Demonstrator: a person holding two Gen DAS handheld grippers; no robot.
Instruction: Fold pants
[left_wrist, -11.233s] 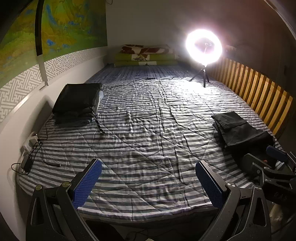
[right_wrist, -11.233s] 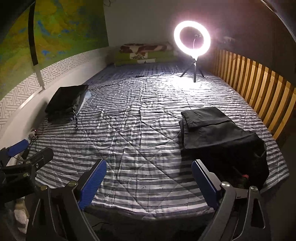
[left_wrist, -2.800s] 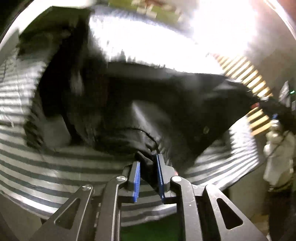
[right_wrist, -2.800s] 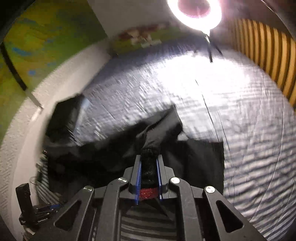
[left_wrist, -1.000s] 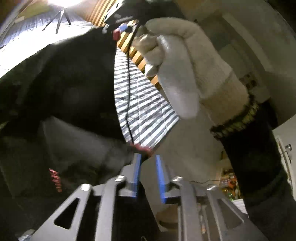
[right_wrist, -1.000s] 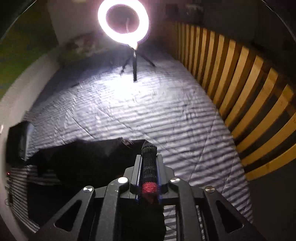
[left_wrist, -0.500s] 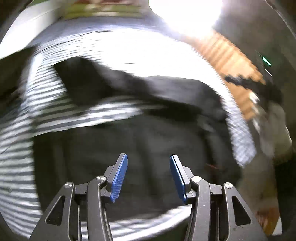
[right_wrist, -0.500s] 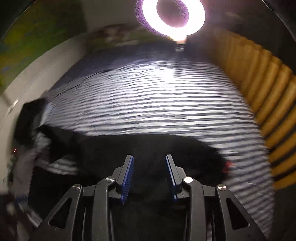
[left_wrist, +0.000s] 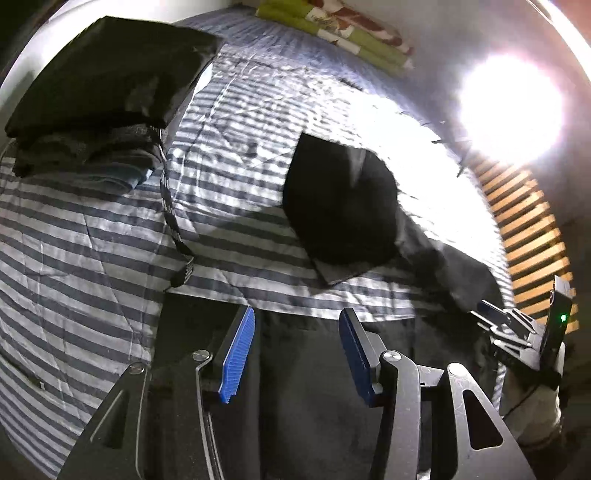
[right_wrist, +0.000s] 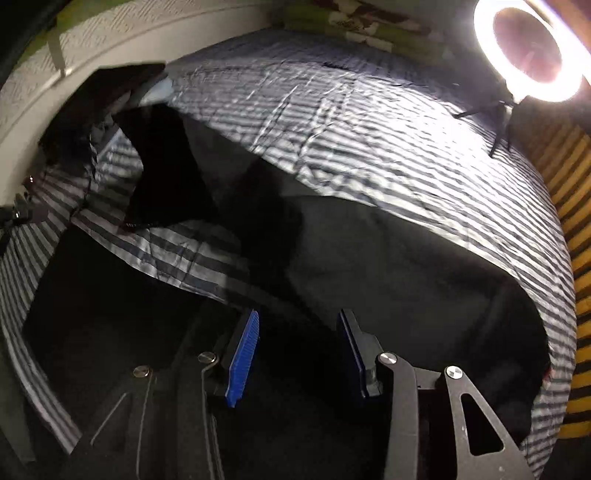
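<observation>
The black pants (left_wrist: 340, 206) lie spread over the striped bed sheet (left_wrist: 92, 240). One dark part is bunched at mid-bed and another lies flat right under my left gripper (left_wrist: 295, 354). That gripper points down at the cloth and is open, its blue pads pressing on nothing. In the right wrist view the pants (right_wrist: 388, 258) stretch across the bed below my right gripper (right_wrist: 297, 358). Its jaws are opening, and nothing is pinched between them. A gloved hand (left_wrist: 532, 398) shows at the right edge of the left wrist view.
A stack of folded dark clothes (left_wrist: 103, 74) sits at the bed's left side by the wall, with a black strap (left_wrist: 170, 206) trailing from it. A bright ring light (right_wrist: 532, 48) stands at the far right. Wooden slats (left_wrist: 528, 229) line the right side. Pillows (left_wrist: 332, 29) lie at the head.
Both grippers have let go of the fabric they pinched a second ago and spread their jaws. Both have swung down over the pants, which now lie on the bed.
</observation>
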